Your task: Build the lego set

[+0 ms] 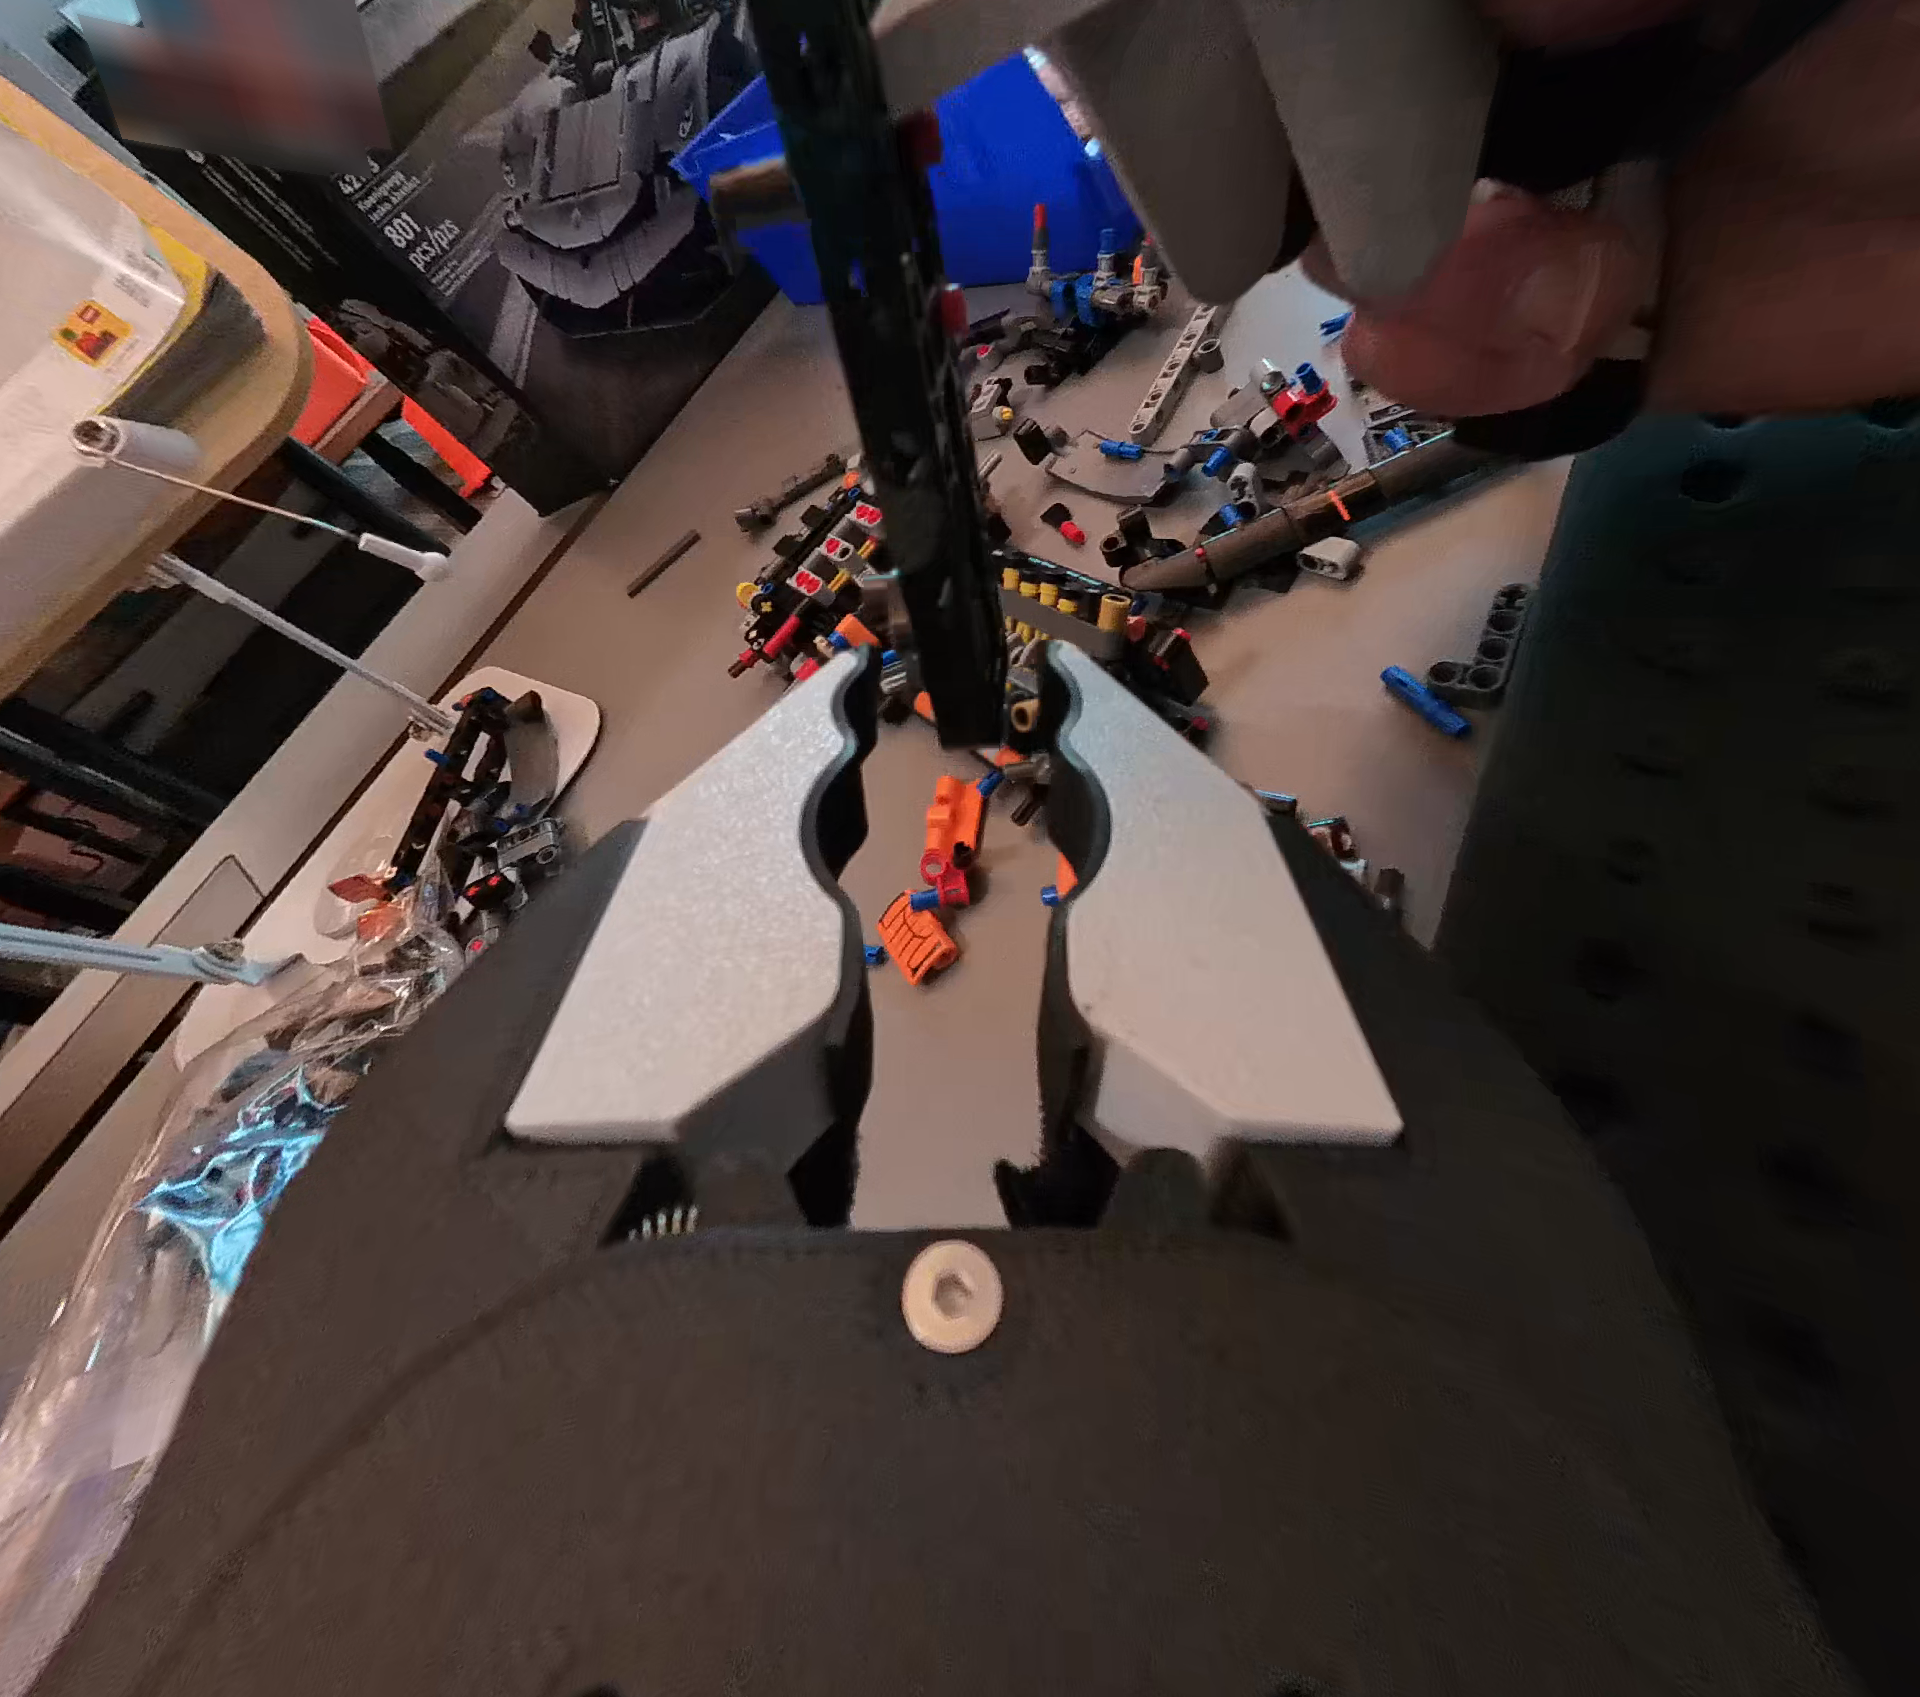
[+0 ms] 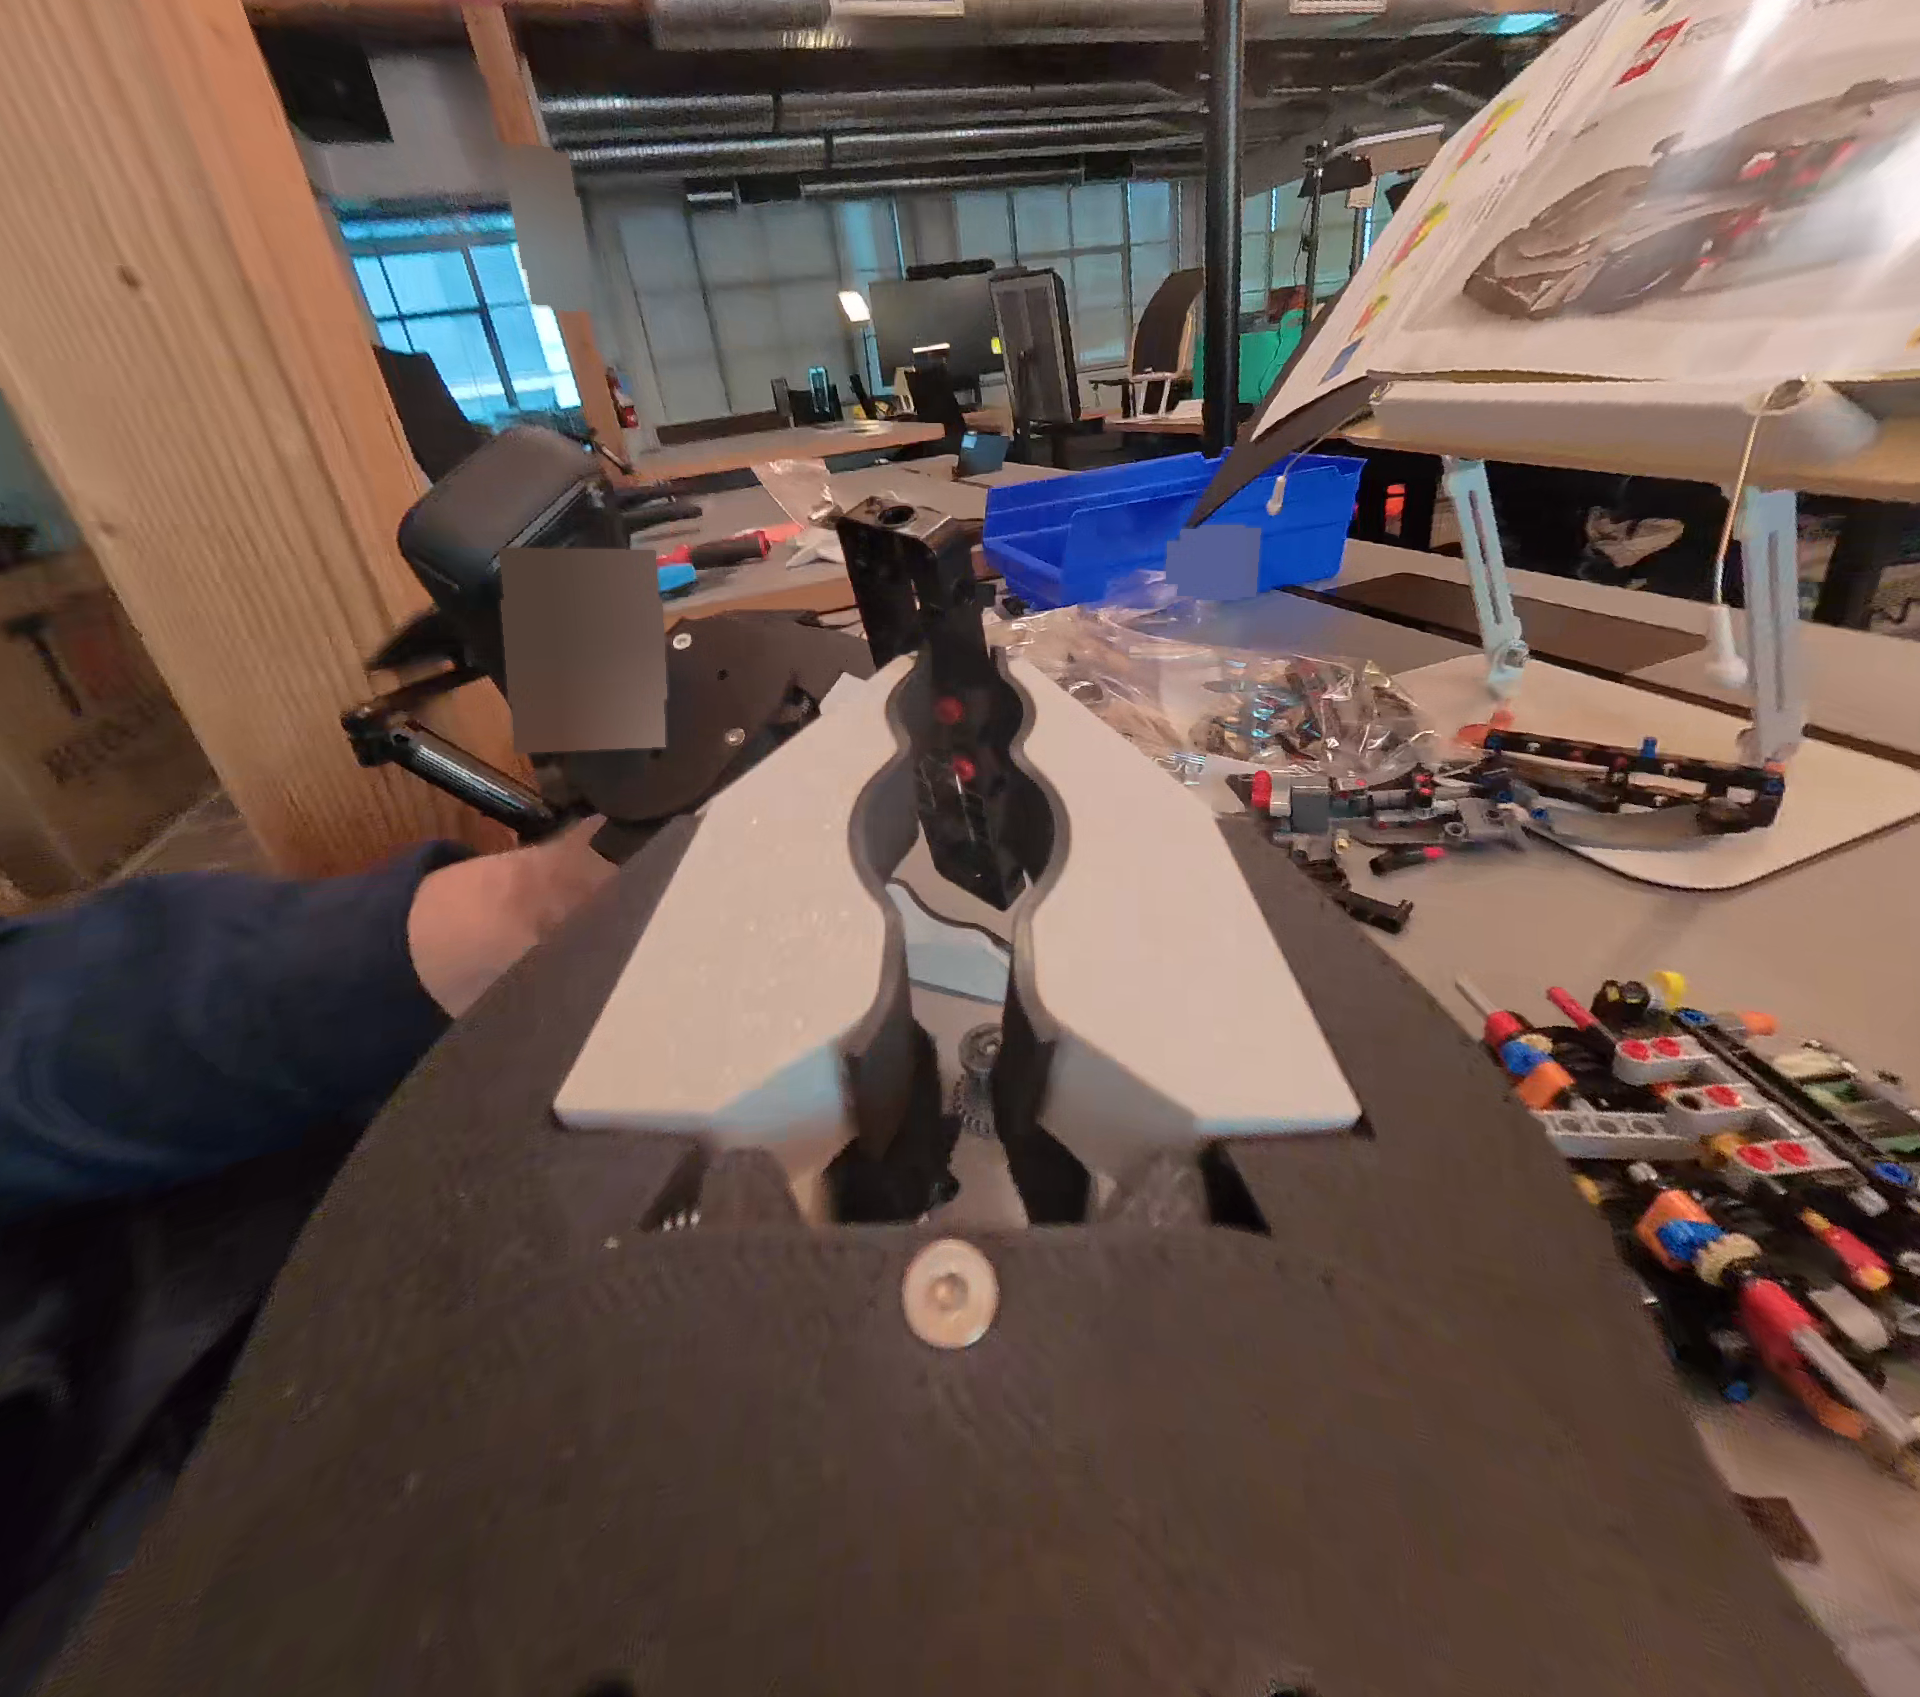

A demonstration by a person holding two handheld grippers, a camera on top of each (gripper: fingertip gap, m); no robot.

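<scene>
A long black lego beam (image 1: 883, 276) with red pins runs from the top of the left wrist view down to my left gripper (image 1: 961, 681). Its lower end sits between the left jaws, which stand wider than the beam, so the gripper looks open. My right gripper (image 2: 956, 671) is shut on the same black beam (image 2: 961, 816), which sticks up and out past its fingertips. The right gripper's grey fingers (image 1: 1195, 141) and a person's hand show at the upper right of the left wrist view. The left gripper's black body (image 2: 727, 712) and a blue sleeve show at the left of the right wrist view.
Loose lego parts (image 1: 1091, 587) and orange pieces (image 1: 951, 826) litter the grey table (image 1: 644, 608). A blue bin (image 2: 1143, 525) and the set box (image 1: 582, 141) stand behind. An instruction booklet (image 2: 1662, 172) rests on a stand over a partial assembly (image 2: 1558, 774). A parts bag (image 2: 1278, 702) and another assembly (image 2: 1745, 1128) lie nearby. Across from one pair of fingers to the other is roughly 9 cm.
</scene>
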